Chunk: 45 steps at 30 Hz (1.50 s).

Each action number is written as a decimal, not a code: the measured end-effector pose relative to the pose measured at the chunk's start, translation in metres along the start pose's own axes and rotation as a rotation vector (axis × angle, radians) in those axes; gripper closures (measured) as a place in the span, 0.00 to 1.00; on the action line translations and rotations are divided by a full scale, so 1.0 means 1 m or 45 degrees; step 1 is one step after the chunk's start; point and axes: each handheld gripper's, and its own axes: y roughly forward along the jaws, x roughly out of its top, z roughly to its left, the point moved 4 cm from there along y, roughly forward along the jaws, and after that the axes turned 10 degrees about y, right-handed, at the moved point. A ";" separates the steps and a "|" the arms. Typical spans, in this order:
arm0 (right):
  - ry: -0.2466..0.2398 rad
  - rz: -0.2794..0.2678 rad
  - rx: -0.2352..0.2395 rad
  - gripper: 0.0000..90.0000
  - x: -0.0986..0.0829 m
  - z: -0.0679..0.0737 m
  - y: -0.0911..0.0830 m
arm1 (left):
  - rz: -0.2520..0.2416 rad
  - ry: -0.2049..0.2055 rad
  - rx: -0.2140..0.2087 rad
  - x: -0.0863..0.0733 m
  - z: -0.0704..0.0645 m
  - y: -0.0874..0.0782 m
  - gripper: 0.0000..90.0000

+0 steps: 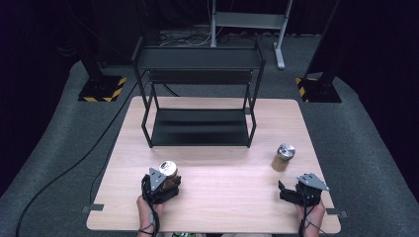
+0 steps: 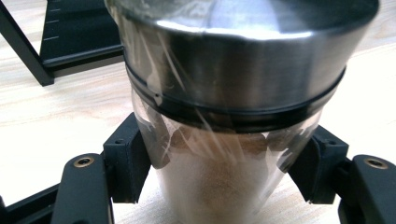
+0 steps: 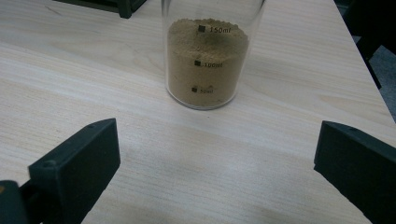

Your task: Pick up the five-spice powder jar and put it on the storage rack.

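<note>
Two glass jars with metal lids hold brown powder. The near-left one (image 1: 168, 170) stands on the wooden table (image 1: 222, 197), and my left gripper (image 1: 165, 181) is shut on it. In the left gripper view both black pads press the glass of this jar (image 2: 224, 93) just under its steel lid, with my left gripper (image 2: 224, 163) around it. The other jar (image 1: 284, 157) stands at the right. My right gripper (image 1: 290, 190) stays open just short of it. In the right gripper view this jar (image 3: 205, 60), marked up to 150 ml, stands ahead of my right gripper (image 3: 215, 158), outside the wide-apart jaws.
A black two-tier metal rack (image 1: 200, 94) stands at the back middle of the table, its lower shelf (image 1: 200, 127) bare. A corner of the rack (image 2: 56, 42) shows behind the left jar. The table's right edge (image 3: 369, 79) is close to the right jar.
</note>
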 end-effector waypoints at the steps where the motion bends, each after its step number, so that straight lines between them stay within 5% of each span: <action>1: 0.000 0.000 0.001 0.00 0.000 0.000 0.000 | 0.002 0.001 -0.001 0.001 0.000 0.000 0.34; 45: 0.003 -0.004 -0.001 0.00 0.000 0.000 0.000 | -0.037 0.072 -0.001 0.025 0.010 -0.006 0.34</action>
